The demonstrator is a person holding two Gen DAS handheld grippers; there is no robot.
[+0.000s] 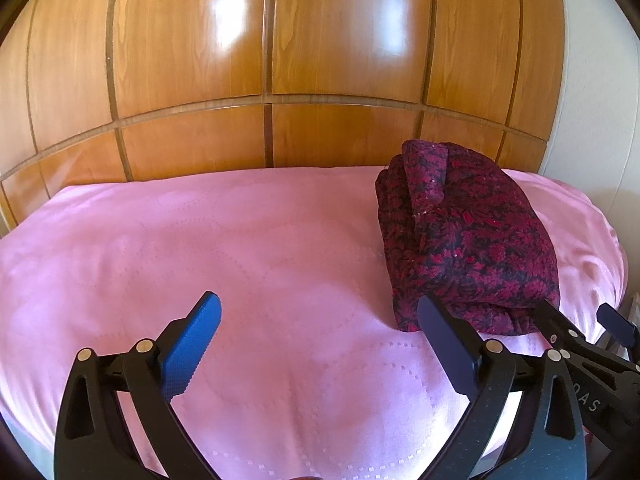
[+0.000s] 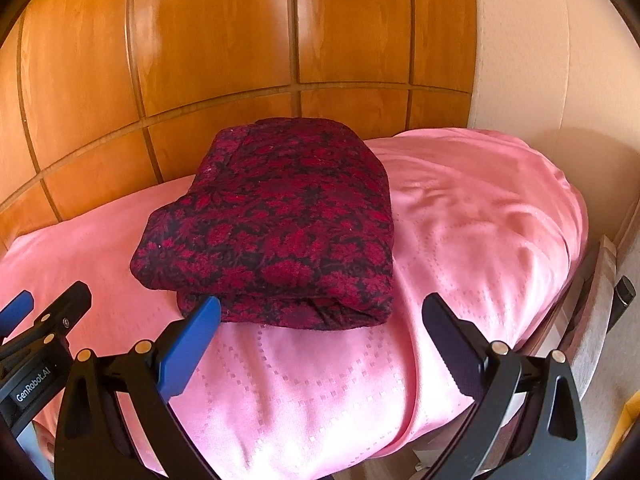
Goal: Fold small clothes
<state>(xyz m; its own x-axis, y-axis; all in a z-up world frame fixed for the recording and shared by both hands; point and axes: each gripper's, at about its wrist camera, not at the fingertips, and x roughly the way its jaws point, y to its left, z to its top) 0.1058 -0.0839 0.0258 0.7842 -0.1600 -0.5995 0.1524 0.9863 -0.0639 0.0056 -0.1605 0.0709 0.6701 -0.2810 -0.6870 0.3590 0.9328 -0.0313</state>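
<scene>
A folded dark red and black patterned garment [image 1: 468, 240] [image 2: 280, 220] lies in a compact bundle on the pink bedspread [image 1: 240, 248] [image 2: 480, 220]. My left gripper [image 1: 320, 304] is open over bare bedspread, left of the bundle's near edge, with nothing between its fingers. My right gripper [image 2: 322, 304] is also open, just in front of the bundle's near folded edge; its blue fingertip [image 2: 208, 312] overlaps that edge in the picture. Whether it touches the cloth I cannot tell. In the left wrist view the right gripper's fingers [image 1: 548, 316] show beside the bundle's near right corner.
Glossy wooden wardrobe doors [image 1: 280, 60] [image 2: 220, 60] rise right behind the bed. A pale wall [image 2: 540, 60] stands to the right. The bed's right edge [image 2: 576, 240] drops to a narrow gap with the floor below.
</scene>
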